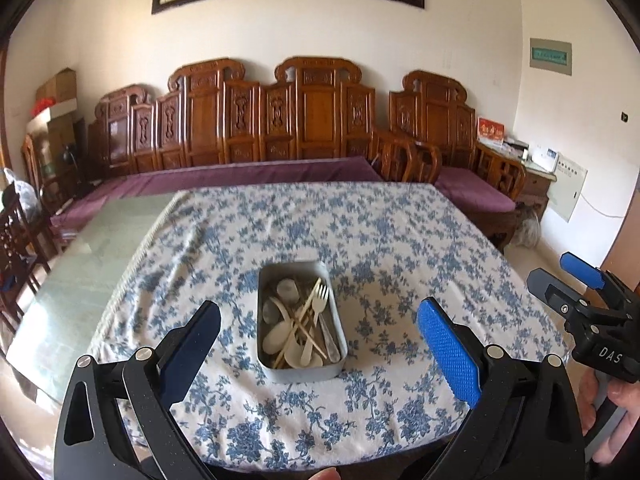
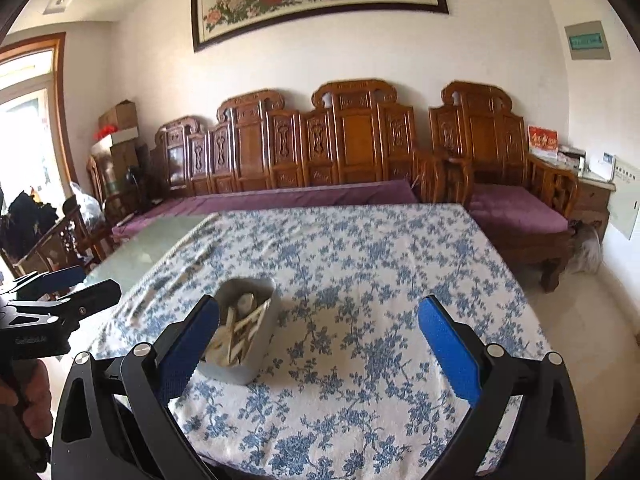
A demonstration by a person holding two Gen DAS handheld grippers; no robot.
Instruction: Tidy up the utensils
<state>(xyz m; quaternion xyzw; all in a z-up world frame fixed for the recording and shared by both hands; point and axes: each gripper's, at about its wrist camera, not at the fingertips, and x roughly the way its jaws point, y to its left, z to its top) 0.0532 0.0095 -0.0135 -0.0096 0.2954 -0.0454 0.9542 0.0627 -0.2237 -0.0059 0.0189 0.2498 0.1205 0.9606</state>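
A grey metal tray [image 1: 299, 372] stands on the blue-flowered tablecloth [image 1: 400, 248], near the table's front. It holds a mixed pile of pale spoons [image 1: 280, 334], a fork [image 1: 320, 300], wooden chopsticks [image 1: 304, 320] and a small white cup [image 1: 289, 289]. My left gripper [image 1: 318, 344] is open and empty, held above and in front of the tray. My right gripper [image 2: 318, 344] is open and empty, with the tray [image 2: 256, 360] by its left finger. The right gripper also shows at the right edge of the left wrist view [image 1: 560, 276].
The cloth leaves a bare green glass strip [image 1: 92, 256] on the table's left. A carved wooden sofa with purple cushions [image 1: 280, 176] runs behind the table. A dark wooden chair [image 1: 16, 248] stands at the left. A side cabinet [image 1: 536, 184] is at the far right.
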